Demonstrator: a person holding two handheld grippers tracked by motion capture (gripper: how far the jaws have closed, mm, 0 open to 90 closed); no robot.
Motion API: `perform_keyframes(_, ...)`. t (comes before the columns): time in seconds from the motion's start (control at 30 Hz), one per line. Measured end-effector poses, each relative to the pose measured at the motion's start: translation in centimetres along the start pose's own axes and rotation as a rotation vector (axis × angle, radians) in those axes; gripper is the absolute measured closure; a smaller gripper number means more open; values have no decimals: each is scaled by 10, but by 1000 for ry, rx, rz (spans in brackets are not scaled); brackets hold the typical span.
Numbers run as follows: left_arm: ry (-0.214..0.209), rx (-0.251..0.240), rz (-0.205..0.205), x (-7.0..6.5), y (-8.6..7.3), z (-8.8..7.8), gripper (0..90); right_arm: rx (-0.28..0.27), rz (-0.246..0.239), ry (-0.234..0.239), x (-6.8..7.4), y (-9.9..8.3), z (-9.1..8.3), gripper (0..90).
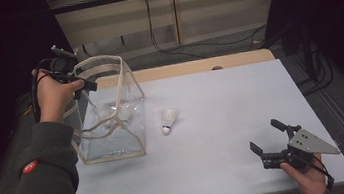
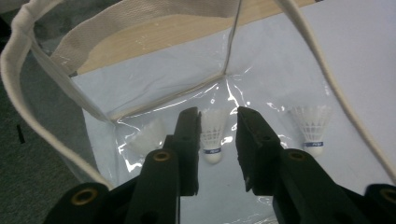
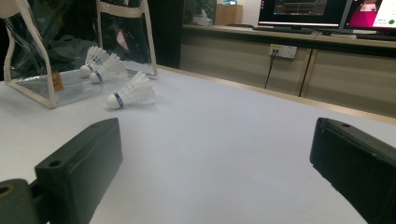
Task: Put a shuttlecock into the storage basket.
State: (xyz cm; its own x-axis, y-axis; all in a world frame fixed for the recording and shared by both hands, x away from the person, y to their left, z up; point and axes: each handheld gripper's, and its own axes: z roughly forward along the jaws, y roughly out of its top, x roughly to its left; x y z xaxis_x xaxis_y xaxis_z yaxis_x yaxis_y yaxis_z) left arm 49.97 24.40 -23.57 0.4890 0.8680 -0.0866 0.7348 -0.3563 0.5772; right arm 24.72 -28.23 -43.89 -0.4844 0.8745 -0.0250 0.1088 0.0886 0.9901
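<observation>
Lying in the clear bag [image 2: 154, 100], a shuttlecock [image 2: 212, 135] sits below the parted left tool [image 2: 217, 122].

Table [image 1: 223, 120]: bag [image 1: 114, 135], shuttlecock [image 1: 168, 119].

Lighting dim overall; room edges fall into black. White table [image 1: 223, 120] is brightest surface. Glare streaks on clear bag [image 2: 224, 88]. Near jaws soft in both gripper views; monitors [image 3: 303, 9] glow.

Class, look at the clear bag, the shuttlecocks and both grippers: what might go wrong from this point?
1. The left gripper hangs over the clear bag near its strap; catching it might tip the light bag.
2. The loose shuttlecock lies on its side outside the bag, so the open right gripper could nudge it rolling away.
</observation>
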Motion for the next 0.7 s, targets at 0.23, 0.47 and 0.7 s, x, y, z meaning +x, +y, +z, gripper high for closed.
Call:
perform_keyframes(0.23, -32, -14, 0, -8, 0, -3, 650, -2, -1, 0, 1, 1, -1, 24)
perform_keyframes(0.47, -44, -16, -12, -11, -2, -6, 608, -3, -2, 0, 1, 1, -1, 24)
perform_keyframes(0.7, -53, -23, -32, -15, -3, -9, 547, -3, -3, 1, 2, 2, -2, 24)
